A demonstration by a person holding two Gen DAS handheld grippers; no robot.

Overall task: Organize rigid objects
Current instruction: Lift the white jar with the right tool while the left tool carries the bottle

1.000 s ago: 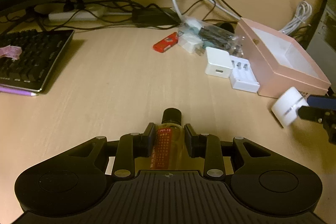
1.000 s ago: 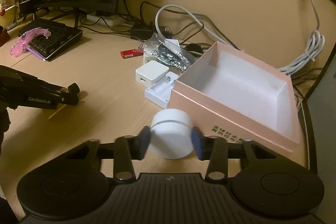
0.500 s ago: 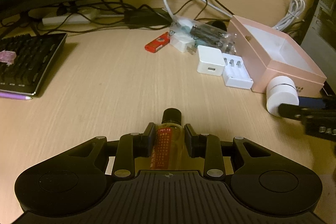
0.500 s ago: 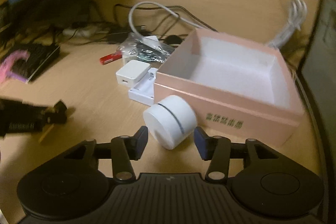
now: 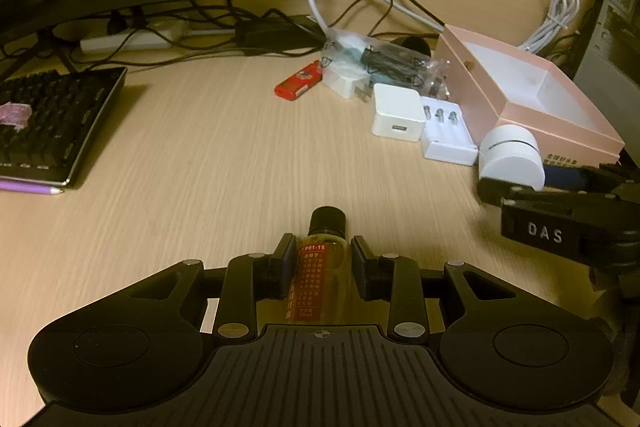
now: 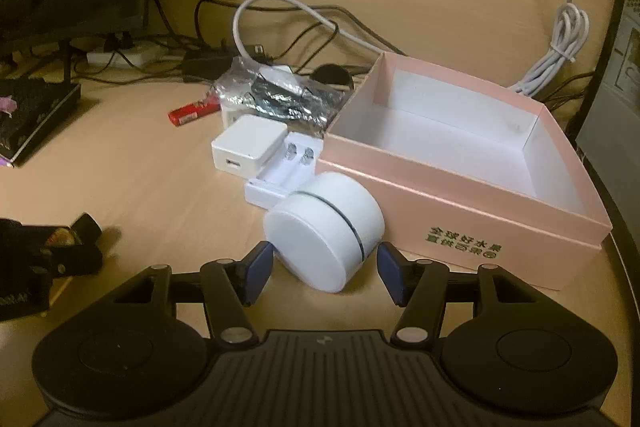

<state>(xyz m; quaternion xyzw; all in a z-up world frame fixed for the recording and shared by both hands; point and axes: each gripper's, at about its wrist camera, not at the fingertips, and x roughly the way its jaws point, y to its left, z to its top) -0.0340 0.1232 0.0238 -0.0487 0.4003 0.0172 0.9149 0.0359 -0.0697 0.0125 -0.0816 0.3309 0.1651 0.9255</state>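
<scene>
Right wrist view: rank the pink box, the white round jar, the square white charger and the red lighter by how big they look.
1. pink box
2. white round jar, though it sits nearest the camera, which inflates it
3. square white charger
4. red lighter, farthest back, so possibly understated

**Left gripper closed, right gripper spread**

The left gripper [image 5: 319, 261] is low over the desk and points forward. Its two fingers stand close together and press on something between them. The right gripper [image 6: 324, 267] is also low and level, with its blue pads [image 6: 258, 265] wide apart. In the left wrist view it comes in from the right edge.
</scene>
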